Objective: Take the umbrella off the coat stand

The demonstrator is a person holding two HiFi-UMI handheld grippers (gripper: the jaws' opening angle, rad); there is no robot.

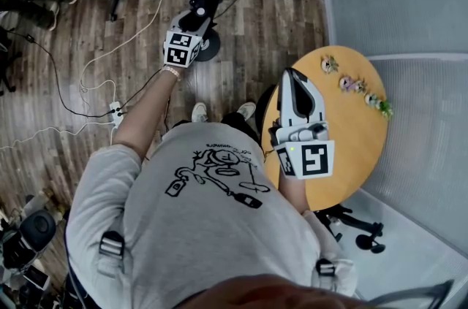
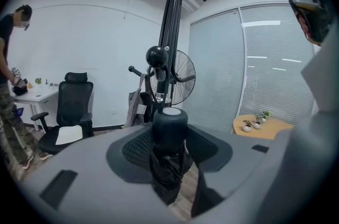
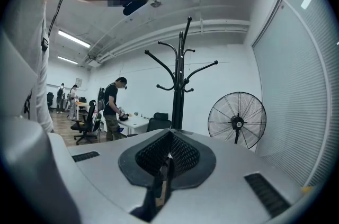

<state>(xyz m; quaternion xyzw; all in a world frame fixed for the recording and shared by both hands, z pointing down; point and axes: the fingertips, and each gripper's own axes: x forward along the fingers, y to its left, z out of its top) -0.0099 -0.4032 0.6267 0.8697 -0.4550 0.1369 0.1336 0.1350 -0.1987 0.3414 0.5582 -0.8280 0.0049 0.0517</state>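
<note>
In the left gripper view a folded black umbrella [image 2: 170,127] stands upright between the jaws, round cap on top and fabric bunched below. My left gripper [image 2: 169,178] is shut on it. Just behind it rises the black coat stand [image 2: 173,32], with a ball-ended peg level with the umbrella's top and bare hooks high above. From the head view the left gripper [image 1: 196,21] is stretched out over the stand's round base [image 1: 210,46]. My right gripper [image 1: 292,77] is held level above the round wooden table [image 1: 351,139], shut with nothing in it; its own view shows the coat stand [image 3: 180,90] further off.
A standing fan [image 2: 183,73] is just right of the stand. Glass walls with blinds close the right side. Small potted plants [image 1: 355,86] line the table's far edge. Cables and a power strip [image 1: 115,110] lie on the wooden floor. A black office chair [image 2: 71,106] and a person [image 2: 10,85] are at the left.
</note>
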